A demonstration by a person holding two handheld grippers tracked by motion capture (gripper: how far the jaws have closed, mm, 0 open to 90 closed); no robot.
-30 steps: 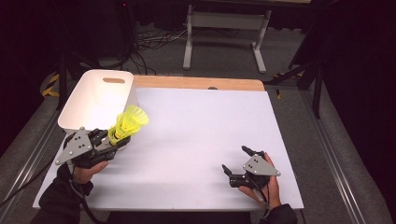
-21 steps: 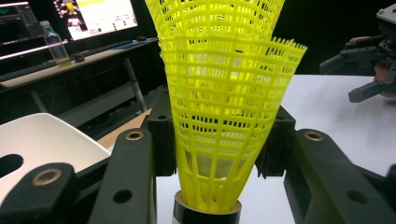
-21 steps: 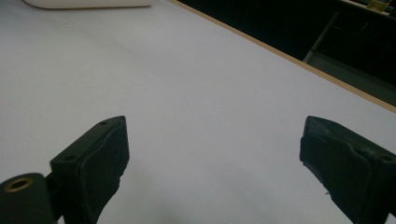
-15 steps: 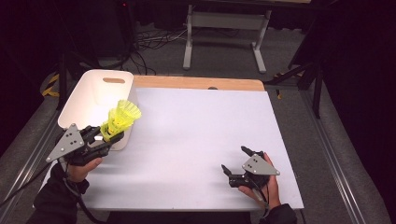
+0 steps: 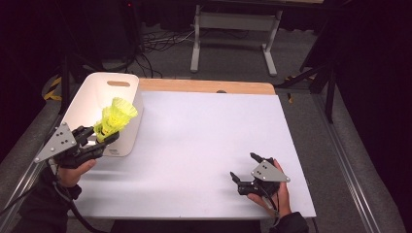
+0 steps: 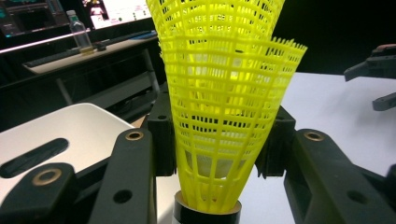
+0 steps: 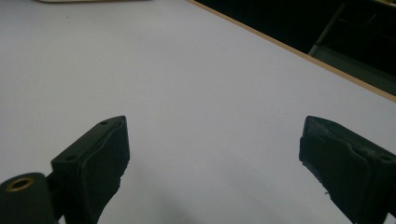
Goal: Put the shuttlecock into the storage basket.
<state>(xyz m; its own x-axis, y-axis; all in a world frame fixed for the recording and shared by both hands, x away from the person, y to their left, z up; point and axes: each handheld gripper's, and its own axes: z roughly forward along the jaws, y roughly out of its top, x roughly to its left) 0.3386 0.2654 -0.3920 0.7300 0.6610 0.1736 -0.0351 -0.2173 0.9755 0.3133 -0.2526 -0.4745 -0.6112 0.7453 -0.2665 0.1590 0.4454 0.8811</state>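
Table (image 5: 204,145), white-topped with a wooden strip along the far edge, lay under both hands. White plastic bin (image 5: 92,97) with a handle slot stood at the table's 10 o'clock corner. Left gripper (image 5: 104,138) hung at the bin's near rim, at 8 o'clock on the table, clamped on a stack of yellow plastic shuttlecocks (image 5: 115,116); pads seen pressing both sides of the mesh skirt (image 6: 224,116) in the left gripper view, black cork end toward the camera, skirt pointing up and over the bin. Right gripper (image 5: 241,168) rested at 5 o'clock, well apart from the bin, jaws spread wide over bare table with nothing between them.
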